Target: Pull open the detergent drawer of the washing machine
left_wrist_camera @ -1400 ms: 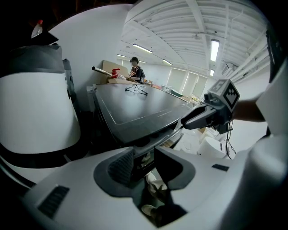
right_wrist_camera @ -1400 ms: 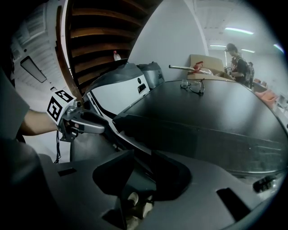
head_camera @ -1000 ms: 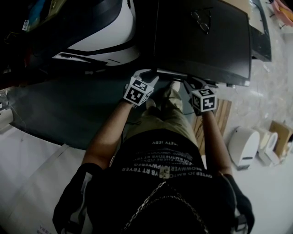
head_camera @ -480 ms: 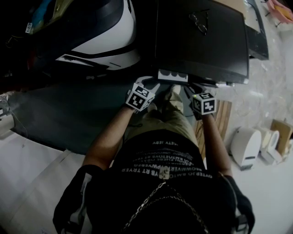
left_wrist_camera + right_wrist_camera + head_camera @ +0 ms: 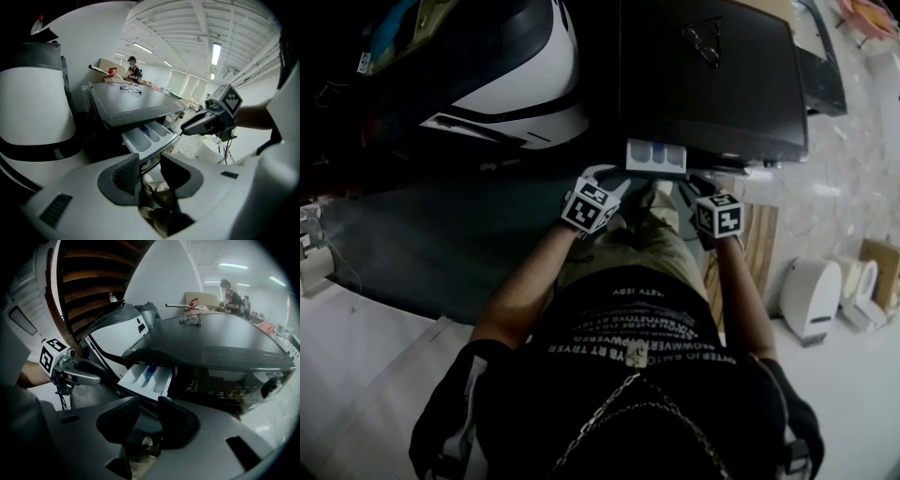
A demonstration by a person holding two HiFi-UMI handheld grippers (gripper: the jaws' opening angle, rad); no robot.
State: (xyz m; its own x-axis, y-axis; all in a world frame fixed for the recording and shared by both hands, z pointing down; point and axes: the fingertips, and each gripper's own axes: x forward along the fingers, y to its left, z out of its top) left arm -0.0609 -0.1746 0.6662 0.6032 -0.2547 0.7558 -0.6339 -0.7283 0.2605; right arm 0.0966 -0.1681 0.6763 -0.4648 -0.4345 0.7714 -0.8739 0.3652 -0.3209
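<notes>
The dark washing machine (image 5: pixel 712 94) fills the top middle of the head view. Its white detergent drawer (image 5: pixel 654 155) sticks out of the front and shows several compartments, one with a blue insert. My left gripper (image 5: pixel 612 176) is at the drawer front's left end. In the left gripper view that thin front edge (image 5: pixel 161 145) runs in between the jaws of my left gripper (image 5: pixel 150 161), which are closed on it. My right gripper (image 5: pixel 692 183) holds the right end, with its tip (image 5: pixel 183 131) against the front. In the right gripper view the drawer (image 5: pixel 147 377) sits just above my right gripper (image 5: pixel 146 408).
A pair of glasses (image 5: pixel 708 42) lies on the machine's lid. A large white and black appliance (image 5: pixel 516 75) stands at the left. On the floor at the right are wooden slats (image 5: pixel 759 244) and a white container (image 5: pixel 811 295). A person (image 5: pixel 132 70) stands far behind.
The drawer has slid out of the machine, from barely showing to clearly extended. Both grippers have drawn back slightly toward me with it.
</notes>
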